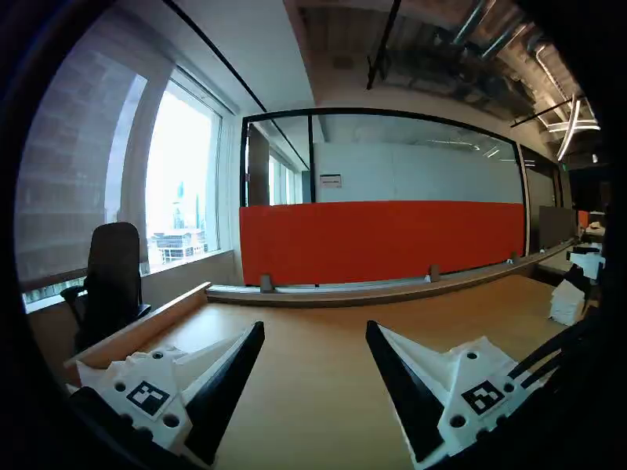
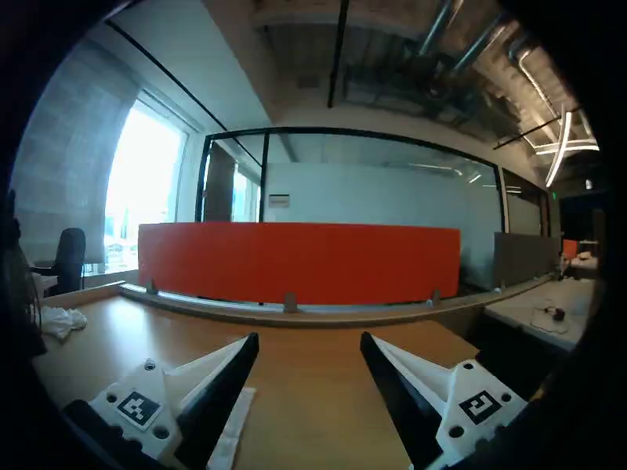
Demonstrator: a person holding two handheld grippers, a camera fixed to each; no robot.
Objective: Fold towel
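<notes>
Daylight fills a window at the far left of the left gripper view, with a black chair below it. To the right, the left claw hangs over the wooden surface, its two fingers spread wide and only wood showing between them. An orange divider stands along the far edge. At the right rim a white stack sits on the surface; I cannot tell what it is made of.

In the right gripper view, a crumpled white cloth lies on the surface at the far left. The right claw is likewise spread, gripping nothing. The towel lies flat on the near surface, partly hidden under the finger on the left of the view. A pale desk stands apart at the right.
</notes>
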